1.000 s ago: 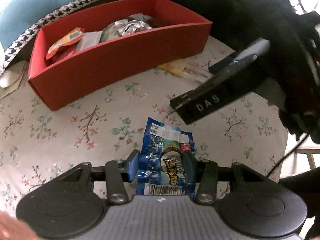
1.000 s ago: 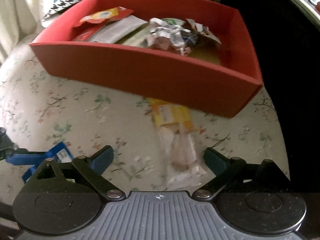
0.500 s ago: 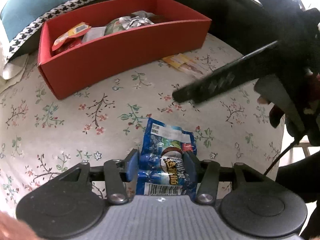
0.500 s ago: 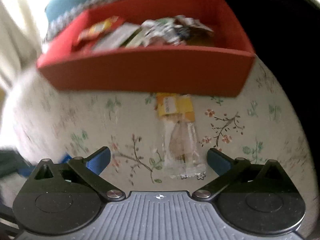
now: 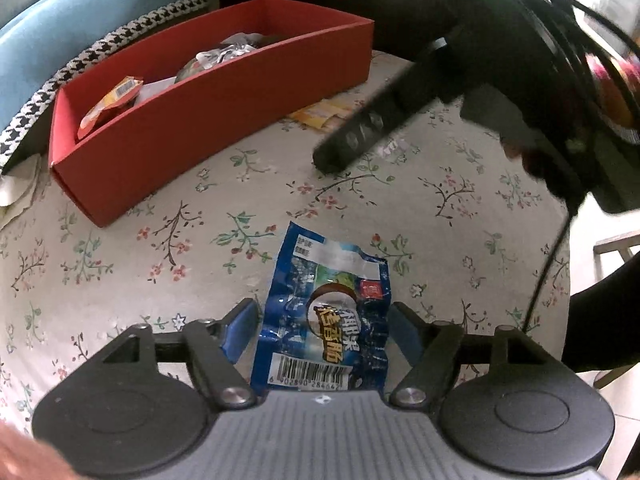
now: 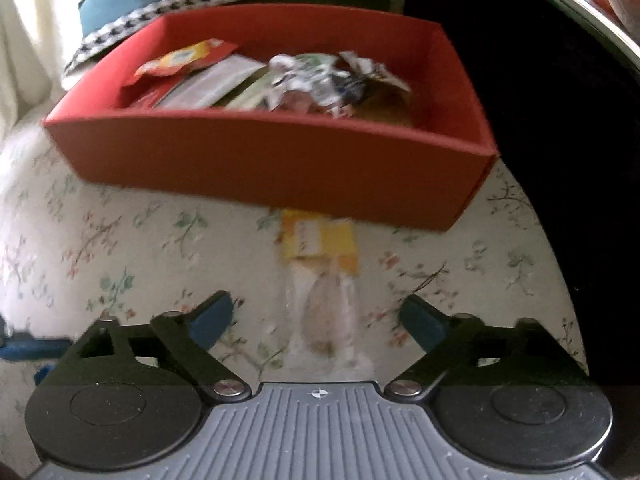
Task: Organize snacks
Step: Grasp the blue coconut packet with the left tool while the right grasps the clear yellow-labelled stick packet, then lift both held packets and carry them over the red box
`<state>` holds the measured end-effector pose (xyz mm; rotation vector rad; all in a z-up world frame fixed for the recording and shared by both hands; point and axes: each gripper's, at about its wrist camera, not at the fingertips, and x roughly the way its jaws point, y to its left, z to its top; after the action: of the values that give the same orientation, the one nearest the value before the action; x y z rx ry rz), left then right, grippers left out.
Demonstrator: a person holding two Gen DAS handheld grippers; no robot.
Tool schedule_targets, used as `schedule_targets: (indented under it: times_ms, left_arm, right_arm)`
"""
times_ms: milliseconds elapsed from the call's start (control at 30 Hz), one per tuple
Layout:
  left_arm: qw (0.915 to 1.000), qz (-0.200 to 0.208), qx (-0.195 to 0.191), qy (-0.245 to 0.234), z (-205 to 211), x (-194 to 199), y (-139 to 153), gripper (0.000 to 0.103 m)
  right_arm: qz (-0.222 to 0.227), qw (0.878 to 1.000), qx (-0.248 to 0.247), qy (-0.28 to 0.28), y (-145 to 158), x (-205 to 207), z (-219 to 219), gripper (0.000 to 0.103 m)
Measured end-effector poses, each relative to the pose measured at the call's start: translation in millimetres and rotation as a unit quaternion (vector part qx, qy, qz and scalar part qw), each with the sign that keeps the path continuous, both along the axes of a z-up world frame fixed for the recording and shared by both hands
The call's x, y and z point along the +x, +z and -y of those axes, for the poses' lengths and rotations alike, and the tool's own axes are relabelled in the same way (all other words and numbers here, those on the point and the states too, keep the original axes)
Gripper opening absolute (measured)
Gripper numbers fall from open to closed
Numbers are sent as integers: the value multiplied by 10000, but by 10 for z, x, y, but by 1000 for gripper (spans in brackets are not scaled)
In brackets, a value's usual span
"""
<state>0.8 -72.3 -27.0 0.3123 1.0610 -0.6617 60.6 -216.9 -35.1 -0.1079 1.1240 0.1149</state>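
A blue snack packet (image 5: 328,312) lies flat on the floral tablecloth between the fingers of my left gripper (image 5: 322,330). Its jaws are opening and both pads stand clear of the packet. My right gripper (image 6: 316,314) is wide and closing. A clear packet with a yellow header (image 6: 320,280) lies between its fingers, untouched. That packet's yellow end (image 5: 320,114) also shows in the left wrist view, under a black finger (image 5: 360,132) of the right gripper. The red box (image 6: 280,160) (image 5: 224,112) just beyond holds several snack packets.
A blue cushion with houndstooth trim (image 5: 100,40) lies behind the box. The round table's edge (image 5: 560,264) curves down the right side, where a black cable (image 5: 548,256) and a person's dark sleeve (image 5: 600,320) hang. Dark space lies right of the box.
The left jaws, shut on the blue packet a second ago, have spread off it. The right gripper has shifted so the clear packet is centred between its fingers, which have drawn in slightly.
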Motion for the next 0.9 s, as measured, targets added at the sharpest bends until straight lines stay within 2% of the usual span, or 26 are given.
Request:
schedule_targets:
  times_ms: [100, 167, 200, 233, 300, 400, 433, 467, 500, 667, 800, 900]
  left_arm:
    - [10000, 17, 1, -32, -4, -11, -5, 68]
    - [10000, 8, 6, -94, -3, -32, -9, 73]
    - [9999, 22, 21, -120, 6, -40, -15, 74]
    - [9999, 44, 66, -144, 13, -50, -21, 77]
    - [9997, 91, 157, -173, 22, -78, -32, 79]
    - [9998, 103, 153, -91, -22, -99, -26, 78]
    - [9999, 86, 124, -56, -48, -95, -14, 75]
    - [9999, 85, 105, -10, -78, -97, -2, 67]
    - [9998, 118, 115, 64, -110, -94, 13, 65]
    - [9995, -28, 3, 330, -272, -14, 27, 65]
    - [9993, -11, 20, 364, -310, -35, 24, 65]
    - [9993, -15, 18, 374, -327, -64, 29, 65]
  right_arm:
    - [-9, 10000, 10, -50, -19, 62, 38, 85]
    - [38, 10000, -58, 3, -7, 27, -17, 71]
    - [72, 9999, -58, 68, 7, 4, -61, 53]
    - [55, 9999, -4, 92, 27, -31, -92, 45]
    - [3, 9999, 37, 162, 60, -91, -92, 43]
    - [-67, 9998, 184, 89, 100, -119, -55, 36]
    - [-140, 9993, 347, 66, 114, -147, -43, 35]
    - [-209, 9989, 421, 61, 128, -202, -39, 35]
    - [-214, 9990, 370, 93, 140, -270, -62, 35]
    - [-155, 9989, 411, 138, 205, -546, -115, 35]
    - [-108, 9991, 421, 14, 248, -708, -37, 35]
    - [-8, 9982, 602, -46, 277, -784, 22, 35]
